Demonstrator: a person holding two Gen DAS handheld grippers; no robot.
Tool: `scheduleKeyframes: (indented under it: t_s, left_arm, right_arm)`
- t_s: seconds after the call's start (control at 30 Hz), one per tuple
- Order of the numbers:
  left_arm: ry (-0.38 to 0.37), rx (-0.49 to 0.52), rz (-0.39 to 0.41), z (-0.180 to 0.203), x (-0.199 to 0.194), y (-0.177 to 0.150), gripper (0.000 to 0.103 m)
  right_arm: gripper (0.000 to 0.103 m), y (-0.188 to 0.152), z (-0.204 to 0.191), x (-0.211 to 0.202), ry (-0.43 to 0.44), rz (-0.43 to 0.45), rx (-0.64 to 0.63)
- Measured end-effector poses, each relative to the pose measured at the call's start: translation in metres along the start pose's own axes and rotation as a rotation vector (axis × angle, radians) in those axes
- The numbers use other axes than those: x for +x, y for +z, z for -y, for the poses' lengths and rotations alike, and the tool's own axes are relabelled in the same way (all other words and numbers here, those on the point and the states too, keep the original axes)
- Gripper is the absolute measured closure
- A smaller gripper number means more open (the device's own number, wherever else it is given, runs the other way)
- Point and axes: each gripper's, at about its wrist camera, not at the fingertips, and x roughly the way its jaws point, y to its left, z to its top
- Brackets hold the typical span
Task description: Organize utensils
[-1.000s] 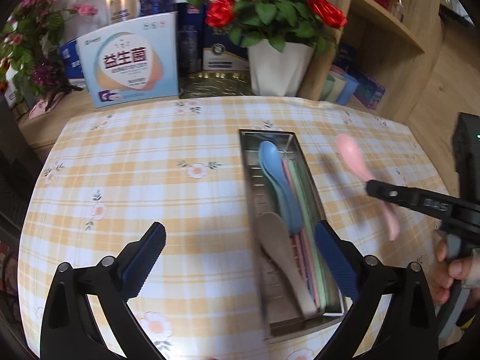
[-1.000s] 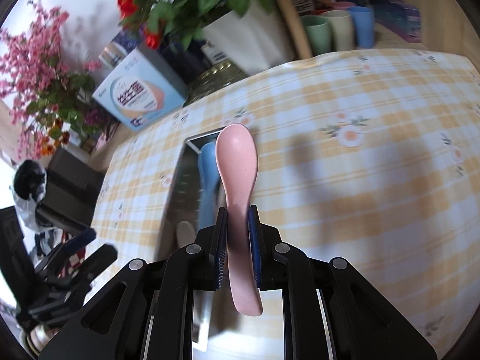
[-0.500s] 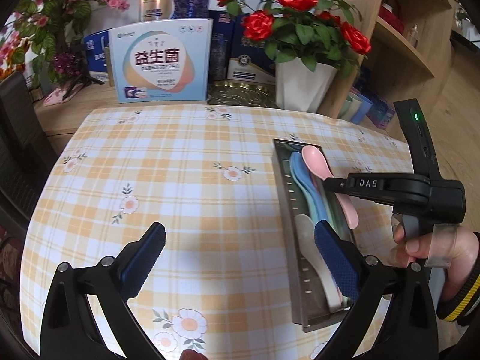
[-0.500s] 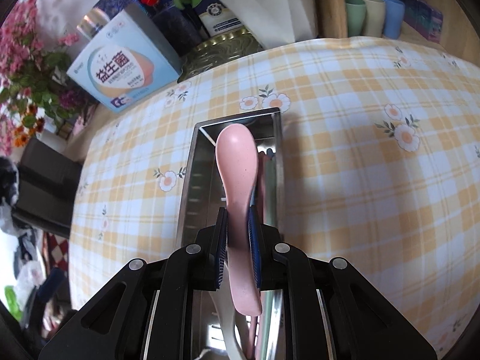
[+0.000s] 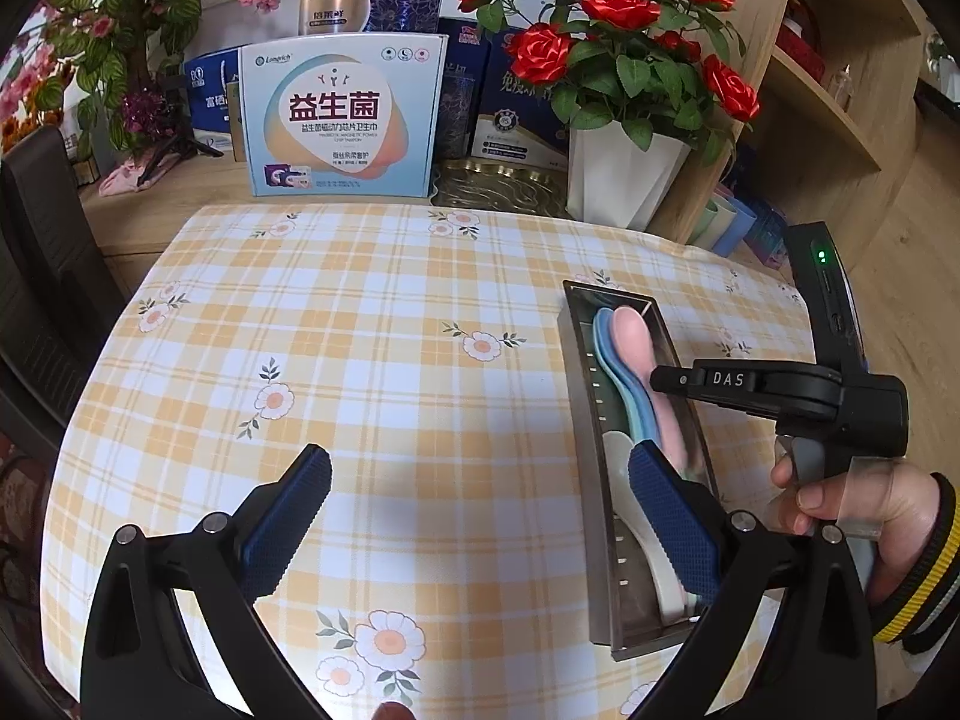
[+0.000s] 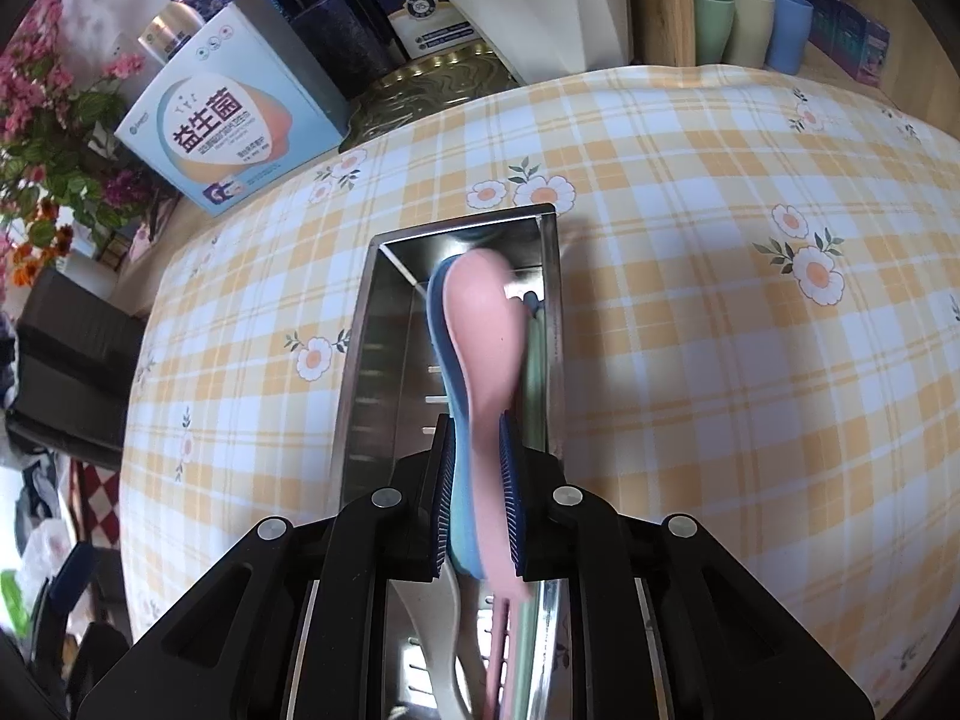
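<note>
The left gripper (image 5: pixel 480 516) is black, with blue textured pads (image 5: pixel 288 522) and round silver screws on its arms. The right gripper (image 6: pixel 477 498) is built alike: black frame, ribbed blue pads (image 6: pixel 512 498), silver screws. Seen from the left wrist, its body bears white letters "DAS" and a green light. The hand (image 5: pixel 852 516) shows bare skin and a dark cuff striped yellow and white.

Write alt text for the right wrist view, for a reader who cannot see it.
The right gripper holds a pink spoon over a long metal tray, above a blue spoon already inside. The tray sits on a yellow checked tablecloth with daisies.
</note>
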Motion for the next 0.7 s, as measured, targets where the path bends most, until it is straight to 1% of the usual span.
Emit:
scheduleKeyframes:
  t_s: [0.13,0.23,0.27,0.3,0.33,0.37,0.43,0.47,0.53,0.57,0.6,0.63,0.67,0.7]
  left_arm:
    - [-0.007,0.002,0.006,0.004,-0.004,0.003,0.006]
    - [-0.005,0.012,0.011,0.008,-0.008,0.007,0.006]
    - [0.001,0.015,0.012,0.009,-0.01,0.008,0.006]
    - [0.002,0.017,0.013,0.01,-0.01,0.009,0.006]
    - [0.007,0.02,0.014,0.011,-0.012,0.01,0.006]
    - [0.014,0.022,0.015,0.012,-0.013,0.011,0.006]
    - [0.035,0.026,0.018,0.014,-0.016,0.013,0.006]
    - [0.044,0.028,0.02,0.015,-0.017,0.014,0.006]
    - [0.07,0.035,0.025,0.018,-0.022,0.016,0.006]
    - [0.075,0.039,0.029,0.02,-0.024,0.017,0.006]
    - [0.074,0.043,0.035,0.022,-0.026,0.018,0.006]
    - [0.073,0.047,0.04,0.025,-0.029,0.019,0.006]
    - [0.073,0.052,0.046,0.028,-0.033,0.02,0.006]
    - [0.074,0.057,0.055,0.03,-0.036,0.021,0.006]
  right_arm:
    - [0.087,-0.002,0.0,-0.004,0.014,-0.013,-0.01]
    - [0.078,-0.004,0.0,-0.012,0.016,-0.005,-0.037]
    - [0.073,-0.005,0.0,-0.015,0.016,-0.001,-0.051]
    - [0.064,-0.007,0.0,-0.019,0.014,0.005,-0.069]
    - [0.058,-0.008,0.0,-0.022,0.014,0.01,-0.08]
    - [0.054,-0.009,0.001,-0.027,0.014,0.021,-0.098]
    - [0.052,-0.012,0.001,-0.036,0.017,0.034,-0.141]
    - [0.048,-0.012,0.002,-0.04,0.021,0.039,-0.159]
    - [0.042,-0.014,0.001,-0.049,0.027,0.052,-0.202]
    - [0.031,-0.016,0.001,-0.055,0.028,0.057,-0.229]
    - [0.024,-0.017,0.001,-0.06,0.032,0.061,-0.248]
    - [0.021,-0.019,0.002,-0.068,0.043,0.07,-0.261]
    - [0.016,-0.02,0.003,-0.075,0.051,0.082,-0.267]
    - [0.016,-0.021,0.004,-0.084,0.055,0.106,-0.277]
